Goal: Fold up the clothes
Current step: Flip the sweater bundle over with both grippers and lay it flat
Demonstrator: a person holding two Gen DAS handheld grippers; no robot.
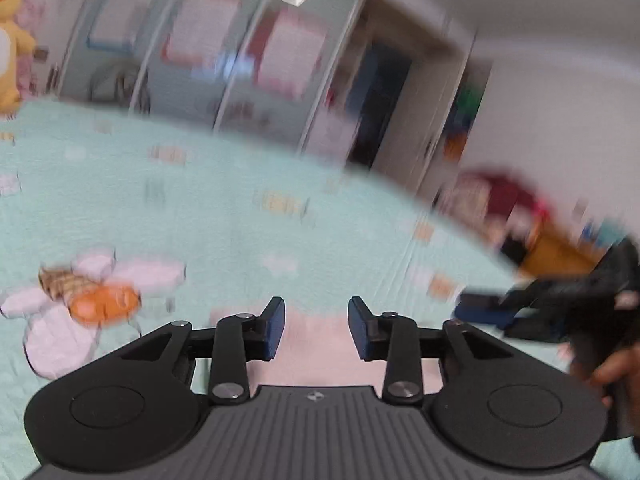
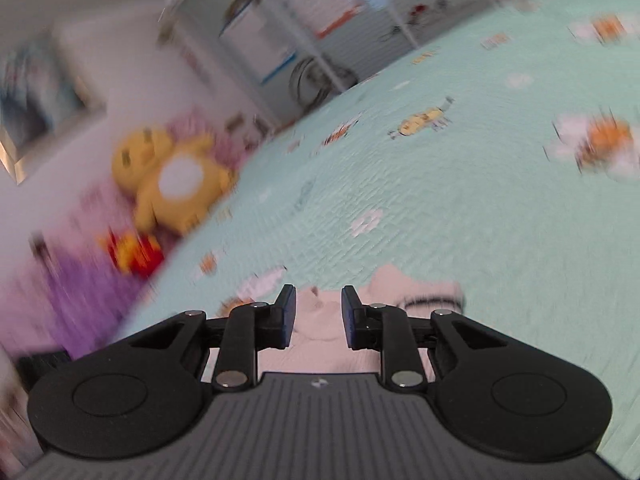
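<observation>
Both views are smeared by blur, so the shelves behind the bed stay vague. The left tongs (image 1: 316, 328) stand apart, gripping nothing, over a pale pink garment (image 1: 316, 344) that the tool body mostly hides. The right tongs (image 2: 319, 322) are also apart and empty above the same soft, rumpled cloth, lying on the quilted mint bedspread (image 2: 460, 208). A yellow plush (image 2: 172, 172) sits at the bed's edge.
</observation>
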